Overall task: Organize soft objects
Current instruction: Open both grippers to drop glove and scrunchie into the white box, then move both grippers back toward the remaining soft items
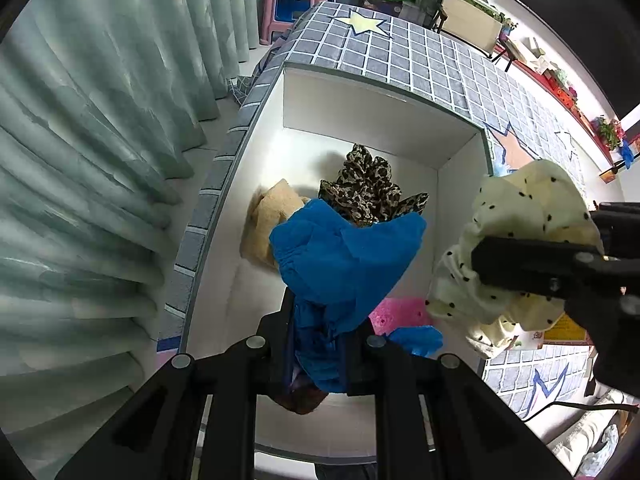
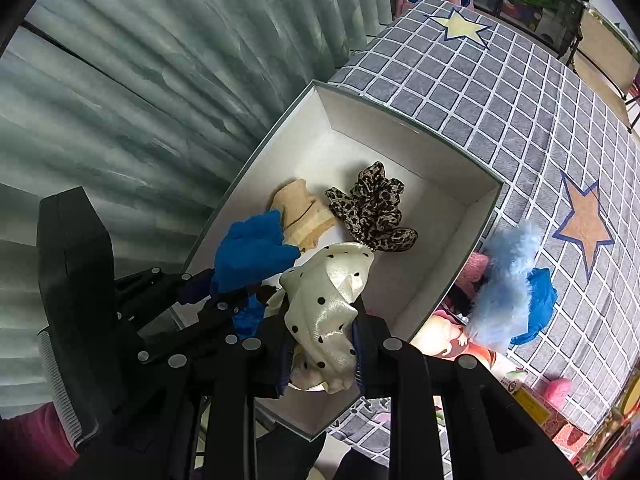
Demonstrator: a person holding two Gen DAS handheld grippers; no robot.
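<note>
My left gripper (image 1: 320, 340) is shut on a blue fabric piece (image 1: 344, 256) and holds it over the open white box (image 1: 360, 108). It also shows in the right wrist view (image 2: 252, 252). My right gripper (image 2: 320, 344) is shut on a cream scrunchie with black dots (image 2: 326, 304), held above the box's near right side; it also shows in the left wrist view (image 1: 520, 240). Inside the box lie a leopard-print scrunchie (image 1: 368, 188) and a tan cloth (image 1: 268, 216).
A pink item (image 1: 400, 310) and a blue scrap (image 1: 418, 340) lie below the held blue fabric. On the grey checked tablecloth (image 2: 520, 100) beside the box lie a fluffy light-blue piece (image 2: 506, 280), a blue cloth (image 2: 540, 304) and pink items. Green curtains (image 1: 100, 160) hang at left.
</note>
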